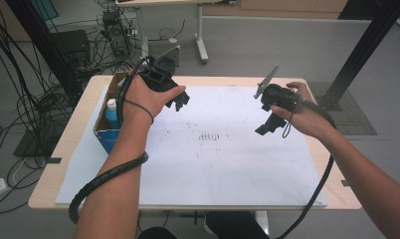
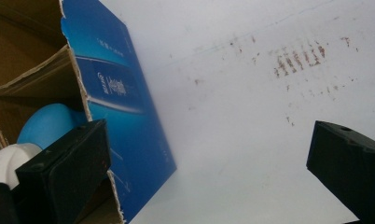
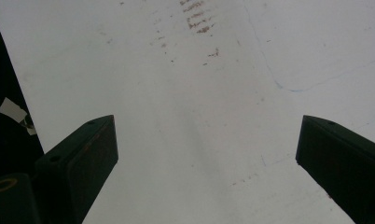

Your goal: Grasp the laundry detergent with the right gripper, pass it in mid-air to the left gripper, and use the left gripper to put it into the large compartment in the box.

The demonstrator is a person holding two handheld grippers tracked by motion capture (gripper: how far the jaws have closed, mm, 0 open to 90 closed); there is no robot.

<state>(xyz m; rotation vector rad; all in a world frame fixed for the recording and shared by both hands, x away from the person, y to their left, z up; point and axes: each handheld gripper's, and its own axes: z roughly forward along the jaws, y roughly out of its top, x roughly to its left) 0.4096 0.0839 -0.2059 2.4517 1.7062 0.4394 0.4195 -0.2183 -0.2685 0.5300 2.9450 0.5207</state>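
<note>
Overhead, I see a pale wooden desk (image 1: 83, 99) with rounded corners, most of its top covered by a large matte white sheet (image 1: 213, 159). The sheet is smooth but marked near its middle by short rows of reddish-brown smudges (image 1: 211, 136); the same streaks appear in the left gripper view (image 2: 297, 58) and the right gripper view (image 3: 197, 18).

My left hand-held gripper (image 1: 179, 102), black hard plastic with blocky jaws, is held above the sheet just beside an open cardboard box (image 1: 104, 130) at the desk's left side. Its jaws stand wide apart with nothing between them. In its own view the box (image 2: 125, 116) has a glossy blue printed outer face, raw brown corrugated inner walls and a ragged torn edge. Inside lies a rounded blue bottle (image 2: 48, 123) with a white cap (image 2: 6, 163); from above the bottle (image 1: 111, 112) is seen within the box.

My right hand-held gripper (image 1: 267, 127) hangs over the sheet's right part, well apart from the left one, a thin grey plate (image 1: 266, 82) rising from its top. Its jaws are likewise spread wide and hold nothing. A ribbed black cable (image 1: 101, 179) trails along the left forearm.
</note>
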